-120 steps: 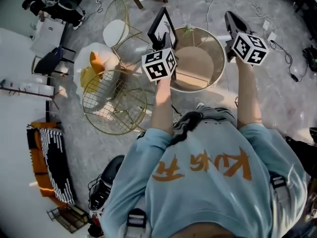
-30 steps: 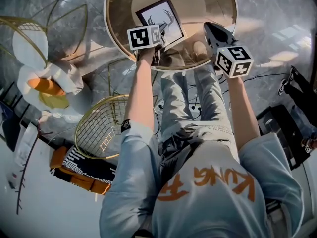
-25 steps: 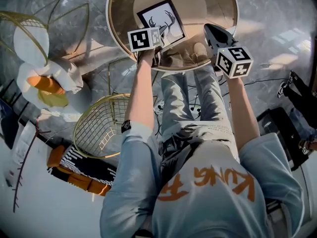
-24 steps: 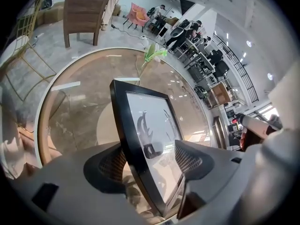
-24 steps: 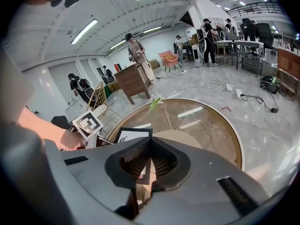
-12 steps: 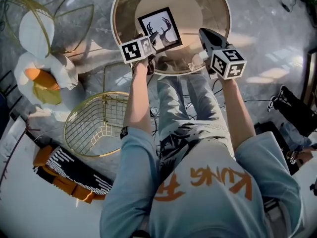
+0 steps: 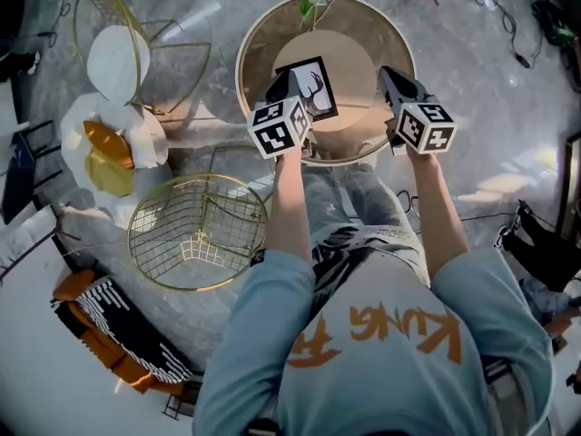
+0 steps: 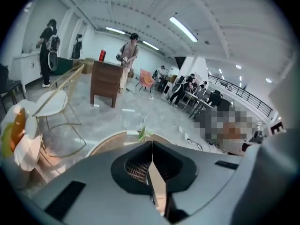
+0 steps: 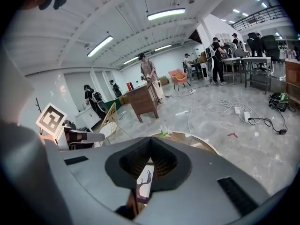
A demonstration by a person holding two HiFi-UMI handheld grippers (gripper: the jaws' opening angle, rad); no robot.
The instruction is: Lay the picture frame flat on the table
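Note:
The black picture frame (image 7: 314,87) with a deer print appears to lie flat, face up, on the round gold-rimmed table (image 7: 257,36). My left gripper (image 7: 280,85) hovers over the frame's left edge, and its marker cube hides the frame's near left corner. In the left gripper view its jaws (image 8: 151,143) meet at the tip with nothing between them. My right gripper (image 7: 388,74) sits to the right of the frame, apart from it, jaws together. The frame (image 9: 144,182) shows below that gripper (image 9: 150,138) through the hollow behind the tips.
A small green plant (image 7: 310,8) stands at the table's far rim. Left of the table are a gold wire basket (image 7: 198,231), a wire chair with a white seat (image 7: 118,60) and white and yellow cushions (image 7: 113,144). Cables lie on the floor at the right. People and a wooden cabinet (image 8: 105,82) stand far off.
The frame, held tilted above the table several seconds ago, now rests on it. The head view has shifted over the last second, and both grippers stay beside the frame.

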